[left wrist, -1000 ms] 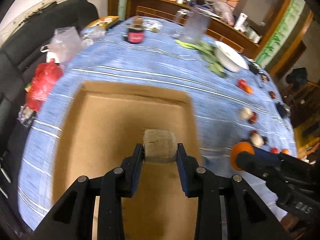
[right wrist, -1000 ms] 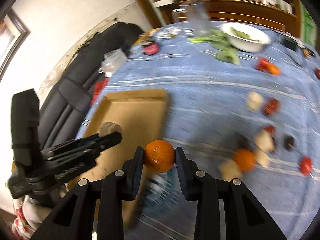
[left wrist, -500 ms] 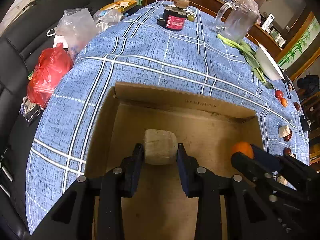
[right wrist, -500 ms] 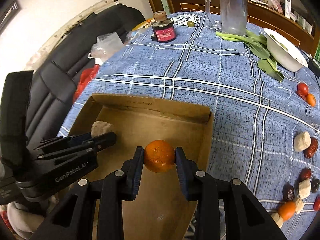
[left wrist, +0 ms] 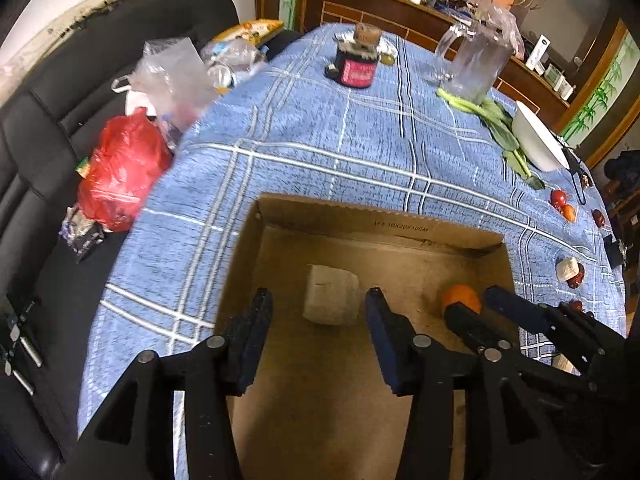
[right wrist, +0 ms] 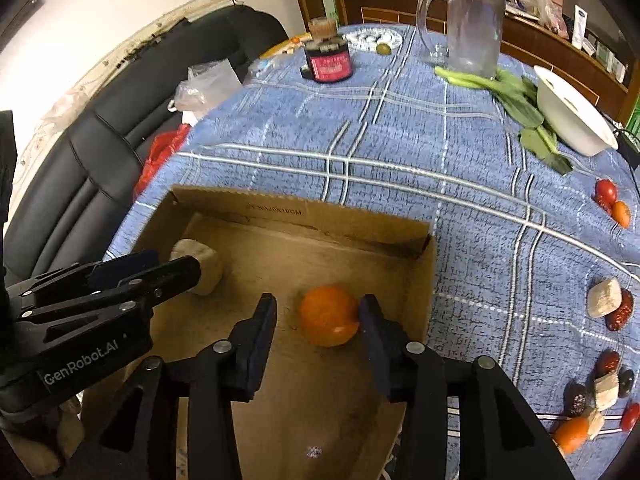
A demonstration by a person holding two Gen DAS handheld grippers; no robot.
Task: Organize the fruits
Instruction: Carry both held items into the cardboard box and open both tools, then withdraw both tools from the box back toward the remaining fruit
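Observation:
An open cardboard box (left wrist: 360,216) lies on the blue checked tablecloth. Inside it a pale beige fruit chunk (left wrist: 330,300) rests on the floor between the fingers of my left gripper (left wrist: 319,314), whose jaws are opening with a gap on each side. To its right, an orange (right wrist: 328,320) sits on the box (right wrist: 300,210) floor inside my right gripper (right wrist: 318,316), whose jaws are also opening; the orange brushes the right finger and stands clear of the left. The right wrist view also shows the left gripper (right wrist: 176,270) by the chunk (right wrist: 206,270).
Loose red dates, beige chunks and small oranges (right wrist: 606,304) lie scattered along the table's right side. Further back stand a white bowl (right wrist: 572,116), green vegetables (right wrist: 516,96), a glass jug (right wrist: 472,32) and a red-labelled jar (right wrist: 328,60). A black sofa with plastic bags (left wrist: 124,172) borders the left.
Both grippers came forward and down into the box. Their jaws widened, letting go of the beige chunk and the orange, which now lie on the box floor.

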